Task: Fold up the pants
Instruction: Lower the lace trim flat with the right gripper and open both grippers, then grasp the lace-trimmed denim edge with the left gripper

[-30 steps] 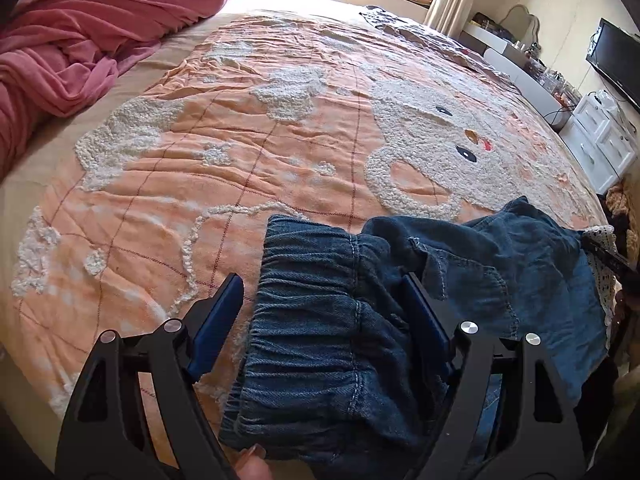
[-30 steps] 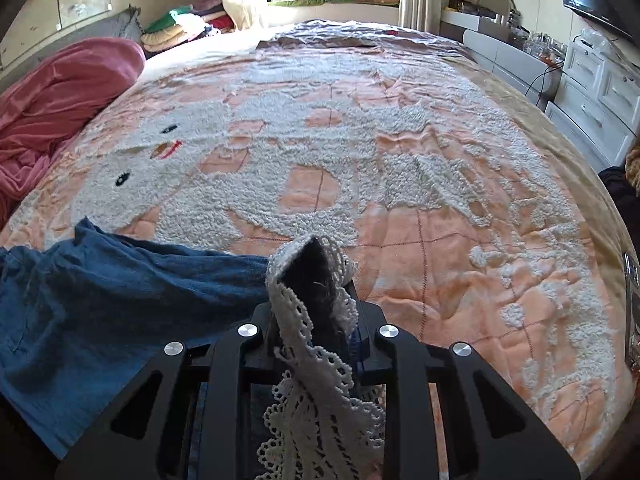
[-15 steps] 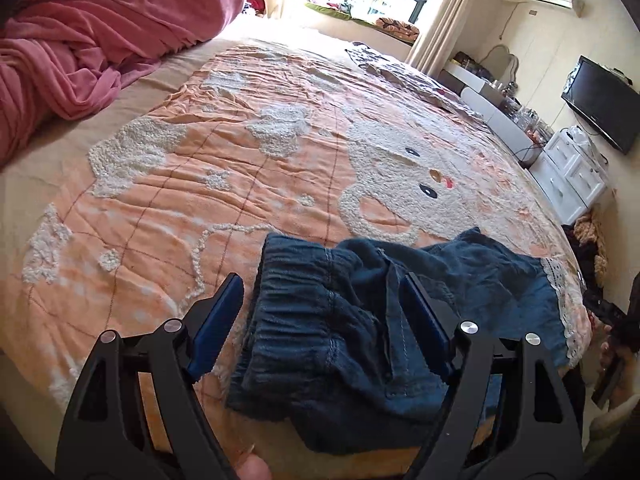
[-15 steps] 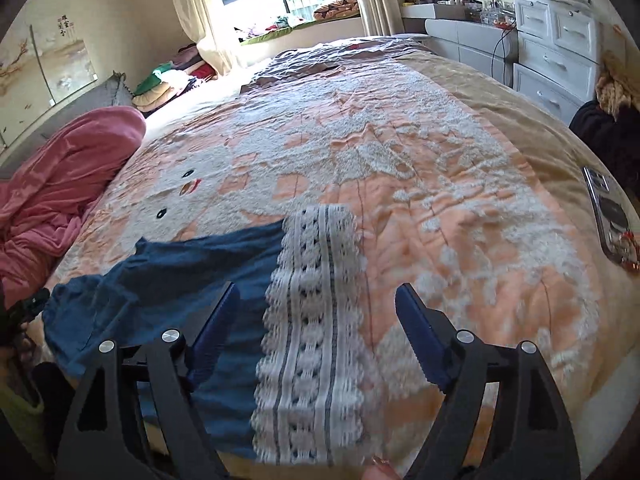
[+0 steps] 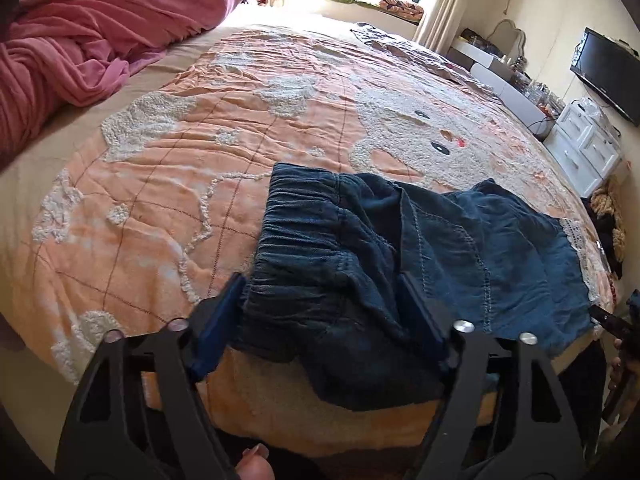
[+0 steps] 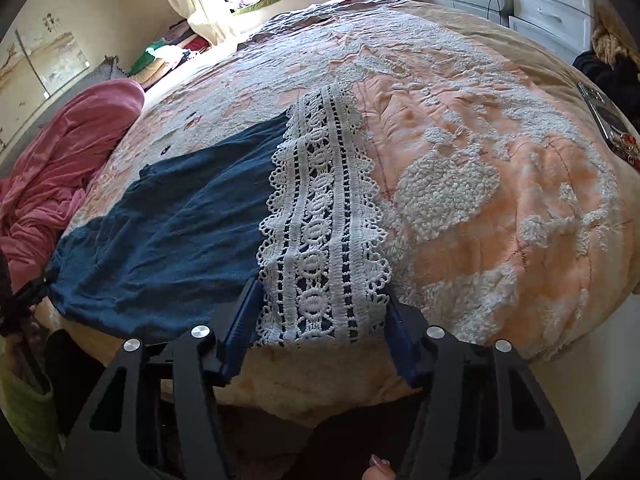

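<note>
Peach bedspread (image 5: 160, 184) under denim pants (image 5: 360, 248), left gripper (image 5: 324, 320) and right gripper (image 6: 320, 336) both spread wide, empty.

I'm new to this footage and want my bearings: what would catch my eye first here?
Dark blue pants lie spread along the near edge of a peach quilt with a fluffy white cartoon face. Their broad white lace hem sits between the open right gripper fingers. A rumpled pink blanket is heaped at far left.

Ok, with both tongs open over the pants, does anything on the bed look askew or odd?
Slightly. The pants lie bunched rather than flat: the elastic waistband is rumpled and their near edge hangs over the bed's edge. The lace hem lies flat. Nothing looks damaged or spilled.
</note>
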`<state>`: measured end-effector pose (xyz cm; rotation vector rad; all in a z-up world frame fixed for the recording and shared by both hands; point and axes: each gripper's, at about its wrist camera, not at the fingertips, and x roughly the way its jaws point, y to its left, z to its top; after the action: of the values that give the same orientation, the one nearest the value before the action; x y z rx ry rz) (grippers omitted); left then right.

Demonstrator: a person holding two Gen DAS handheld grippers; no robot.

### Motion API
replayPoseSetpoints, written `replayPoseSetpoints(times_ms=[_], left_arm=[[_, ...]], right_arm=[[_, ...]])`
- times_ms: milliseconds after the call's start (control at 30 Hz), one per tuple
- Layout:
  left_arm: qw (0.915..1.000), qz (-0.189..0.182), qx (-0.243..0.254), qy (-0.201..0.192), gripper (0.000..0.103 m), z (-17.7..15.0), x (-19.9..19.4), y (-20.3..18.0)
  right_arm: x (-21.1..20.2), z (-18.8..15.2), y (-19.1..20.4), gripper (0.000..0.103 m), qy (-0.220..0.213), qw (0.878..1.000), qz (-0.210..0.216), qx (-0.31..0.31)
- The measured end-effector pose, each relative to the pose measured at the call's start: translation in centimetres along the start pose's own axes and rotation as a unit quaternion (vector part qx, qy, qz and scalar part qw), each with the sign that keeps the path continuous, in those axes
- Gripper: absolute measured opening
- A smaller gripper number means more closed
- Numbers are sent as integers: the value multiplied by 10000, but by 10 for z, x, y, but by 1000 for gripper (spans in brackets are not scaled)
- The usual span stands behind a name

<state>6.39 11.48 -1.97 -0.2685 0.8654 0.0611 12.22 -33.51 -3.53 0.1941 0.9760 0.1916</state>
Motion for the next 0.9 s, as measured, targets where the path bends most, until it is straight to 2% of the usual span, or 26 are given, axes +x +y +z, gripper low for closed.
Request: replayPoseSetpoints(times_ms=[33,100,200,267,400,500,600,733,900], left_arm=[[10000,75,-2,6,36,0,4,0],[9997,207,70,-80,25,2,4,2],[9995,221,155,-148,25,3,-3,5],[9989,381,256,-104,30,-4,-1,5],[9987,498,-38,-48,58,-6,5,17],[9994,261,-225,-72,59,-3,1,26],[9994,291,-124,-138,60,-1,-9,23],[9987,399,-74,-308,67,4,-26,25],[9978,507,-80,-415,70,8,-39,29]], right_arm=[[1,-1,0,53,-1,10000,-30,9],[1,-1,0,53,-15,10000,-46,16],[1,-2,-1,55,-14,10000,-76,-21],[2,-2,0,55,-24,9999,-101,-43],[2,-3,1,57,-35,9998,-167,-93],[2,-4,1,59,-30,9999,-152,-47],[1,-4,0,59,-19,9999,-153,-44],[1,-5,0,61,-1,9998,-176,-71],[-1,-7,0,62,-21,9998,-169,-51]])
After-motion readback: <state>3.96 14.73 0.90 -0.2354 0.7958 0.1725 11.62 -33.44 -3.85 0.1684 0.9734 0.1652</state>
